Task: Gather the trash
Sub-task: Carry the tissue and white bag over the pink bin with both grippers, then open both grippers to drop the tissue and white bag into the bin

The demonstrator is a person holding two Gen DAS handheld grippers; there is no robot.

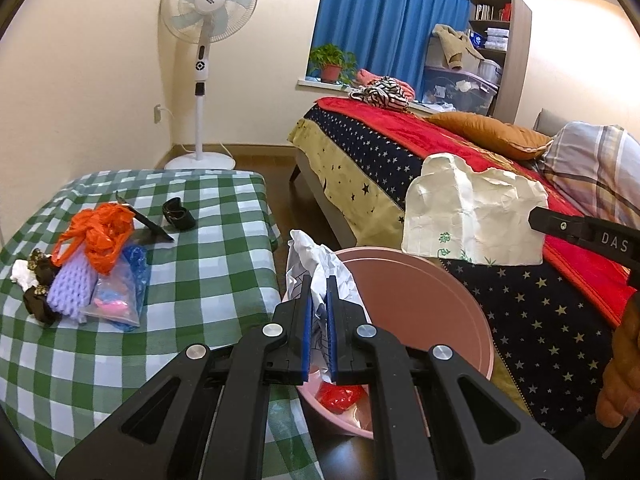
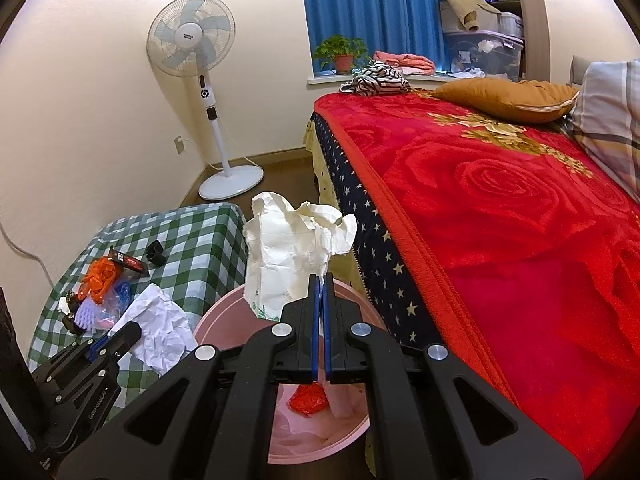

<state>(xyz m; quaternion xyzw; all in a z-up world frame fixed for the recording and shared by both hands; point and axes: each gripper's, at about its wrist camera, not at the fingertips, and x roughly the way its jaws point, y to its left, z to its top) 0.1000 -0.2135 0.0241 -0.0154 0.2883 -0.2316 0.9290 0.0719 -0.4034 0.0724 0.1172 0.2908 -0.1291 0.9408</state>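
Currently two trash pieces up: crumpled paper (image 1: 320,276) clamped in the left gripper (image 1: 319,312), cream bag (image 2: 292,256) pinched in the right gripper (image 2: 321,312), both over one pink bin (image 1: 420,300) holding red scrap (image 2: 308,400). Bin sits on the floor between checkered table (image 1: 180,300), still littered, and bed (image 2: 500,220). One fan (image 1: 208,4) in the corner.
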